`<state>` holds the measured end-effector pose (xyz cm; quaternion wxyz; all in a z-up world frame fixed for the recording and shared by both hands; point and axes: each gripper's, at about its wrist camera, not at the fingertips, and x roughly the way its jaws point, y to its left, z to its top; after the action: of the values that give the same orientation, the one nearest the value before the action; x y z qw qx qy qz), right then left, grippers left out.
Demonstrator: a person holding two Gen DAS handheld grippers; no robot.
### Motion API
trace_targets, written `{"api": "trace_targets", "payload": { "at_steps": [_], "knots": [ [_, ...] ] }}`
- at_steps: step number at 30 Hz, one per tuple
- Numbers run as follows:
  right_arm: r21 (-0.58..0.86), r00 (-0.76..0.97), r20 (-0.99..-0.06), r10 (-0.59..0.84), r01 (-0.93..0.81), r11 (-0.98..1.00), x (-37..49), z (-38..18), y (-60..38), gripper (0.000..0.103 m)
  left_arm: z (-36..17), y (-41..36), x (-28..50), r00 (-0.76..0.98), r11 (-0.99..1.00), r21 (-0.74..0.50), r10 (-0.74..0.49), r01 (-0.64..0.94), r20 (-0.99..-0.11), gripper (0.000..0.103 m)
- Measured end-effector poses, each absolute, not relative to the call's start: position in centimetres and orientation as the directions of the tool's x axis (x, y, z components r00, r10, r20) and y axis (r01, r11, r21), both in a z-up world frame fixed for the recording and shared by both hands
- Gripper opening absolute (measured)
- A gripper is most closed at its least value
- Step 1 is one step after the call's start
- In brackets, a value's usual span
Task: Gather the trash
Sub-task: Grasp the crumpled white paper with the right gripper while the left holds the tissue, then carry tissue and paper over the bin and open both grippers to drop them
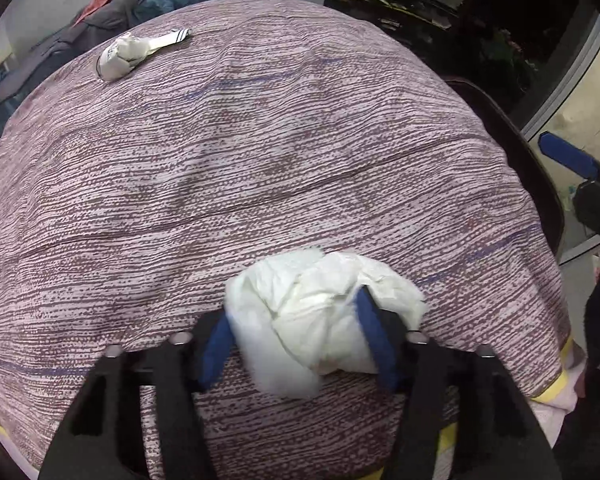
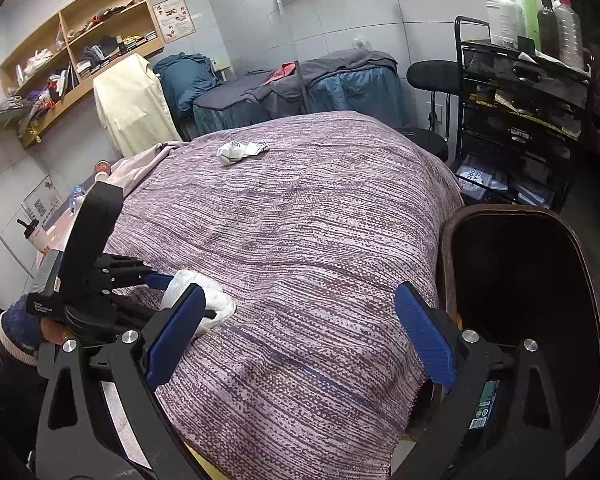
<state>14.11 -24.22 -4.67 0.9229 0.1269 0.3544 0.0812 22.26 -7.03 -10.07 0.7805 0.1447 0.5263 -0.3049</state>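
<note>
A crumpled white tissue wad [image 1: 324, 316] lies on the purple striped bed cover [image 1: 260, 152], between the blue fingers of my left gripper [image 1: 296, 340], which closes on it. The wad also shows in the right wrist view [image 2: 196, 300], held by the left gripper [image 2: 172, 284]. A second piece of crumpled white paper trash [image 1: 126, 56] lies at the far left of the bed; it also shows in the right wrist view [image 2: 238, 151]. My right gripper [image 2: 300, 340] is open and empty over the bed's near right edge, beside a dark brown bin [image 2: 524, 304].
The bin stands open at the bed's right side. A black trolley [image 2: 520, 120] with bottles stands behind it, next to a black stool [image 2: 432, 76]. Another covered bed [image 2: 292, 88] and wall shelves [image 2: 76, 48] are at the back.
</note>
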Motion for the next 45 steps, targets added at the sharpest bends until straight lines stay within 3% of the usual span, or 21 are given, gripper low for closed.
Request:
{"api": "trace_targets", "payload": {
  "at_steps": [4,6,12,17,25,34,42,45],
  "knots": [
    [0.286,0.728,-0.641,0.243,-0.068,0.956,14.6,-4.7,-24.0,0.094,-9.4,-6.9,21.3,0.311,0.778,-0.07,-0.33,0.624,-0.891,0.022],
    [0.279,0.722,-0.645,0.249,-0.08,0.957,15.1,-4.6,-23.7,0.094,-8.6,-6.3,20.9,0.343,0.794,-0.084,-0.353,0.602,-0.87,0.019],
    [0.25,0.717,-0.64,0.275,-0.144,0.957,17.2,-3.9,-21.7,0.094,-5.6,-3.5,20.9,0.514,0.88,-0.092,-0.354,0.466,-0.781,0.019],
    [0.202,0.717,-0.626,0.305,-0.229,0.952,20.9,-2.6,-18.9,0.094,-3.2,-0.7,22.4,0.69,0.959,-0.082,-0.253,0.271,-0.678,0.019],
    [0.105,0.683,-0.674,0.282,-0.289,0.952,30.6,-2.7,-13.9,0.094,-4.4,2.7,23.8,0.698,0.967,-0.19,-0.256,0.172,-0.669,0.019],
    [0.05,0.667,-0.708,0.232,-0.28,0.959,40.2,-4.3,-9.6,0.081,-4.4,3.2,23.4,0.712,0.952,-0.238,-0.302,0.192,-0.634,0.019],
    [0.079,0.639,-0.737,0.22,-0.242,0.967,44.0,-6.3,-9.5,0.04,-4.4,3.0,23.1,0.717,0.945,-0.242,-0.324,0.218,-0.618,0.019],
    [0.091,0.654,-0.722,0.228,-0.237,0.967,43.1,-5.4,-10.0,0.035,-4.3,3.2,23.1,0.723,0.945,-0.241,-0.324,0.22,-0.61,0.019]
  ]
}}
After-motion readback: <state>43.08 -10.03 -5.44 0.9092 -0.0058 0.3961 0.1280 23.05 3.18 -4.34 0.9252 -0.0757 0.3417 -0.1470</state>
